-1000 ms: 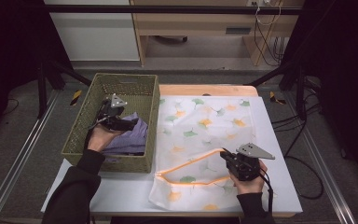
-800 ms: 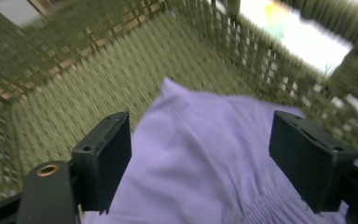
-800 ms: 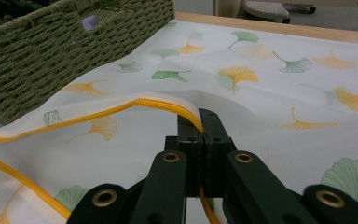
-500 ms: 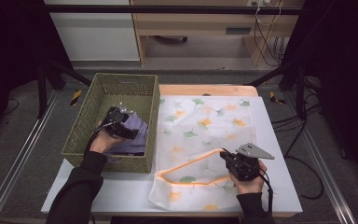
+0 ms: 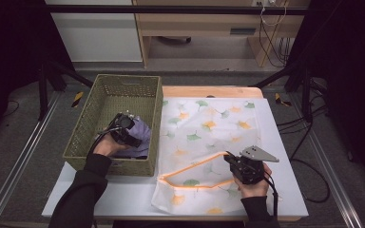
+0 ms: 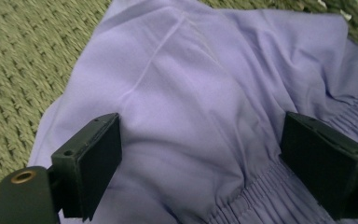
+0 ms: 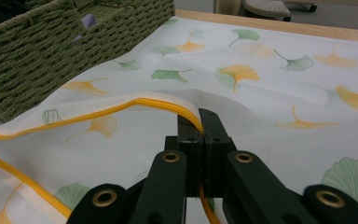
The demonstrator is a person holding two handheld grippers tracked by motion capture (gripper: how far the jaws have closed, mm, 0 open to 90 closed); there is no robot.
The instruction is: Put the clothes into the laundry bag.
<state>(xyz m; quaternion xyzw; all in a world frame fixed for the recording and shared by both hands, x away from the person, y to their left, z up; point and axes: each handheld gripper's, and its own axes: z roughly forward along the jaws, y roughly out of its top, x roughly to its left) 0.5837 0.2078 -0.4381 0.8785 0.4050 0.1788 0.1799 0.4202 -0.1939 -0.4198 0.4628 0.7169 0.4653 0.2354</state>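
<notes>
Left gripper (image 5: 129,134) is down inside the olive-green woven rectangular basket (image 5: 105,90), w/ the person's left hand (image 5: 107,145) behind it. Its jaws stand wide apart, one on each side of a rise in the crumpled lavender fabric garment (image 6: 205,88); pads look to rest against the cloth but aren't squeezing it. Garment lies on the basket floor toward the near right corner, gathered elastic band seen by the right-hand jaw in the left gripper view.

Right gripper (image 5: 232,164) sits low over the white mesh laundry bag printed w/ green & orange ginkgo leaves (image 5: 209,123), which is spread flat on the white table (image 5: 285,142) just right of the basket. Jaws are clamped together on the bag's orange-trimmed opening edge (image 7: 121,106), lifting that edge a bit so the mouth gapes toward the basket side. Right hand (image 5: 253,185) holds it at the near end of the bag. The two grippers are well apart.
</notes>
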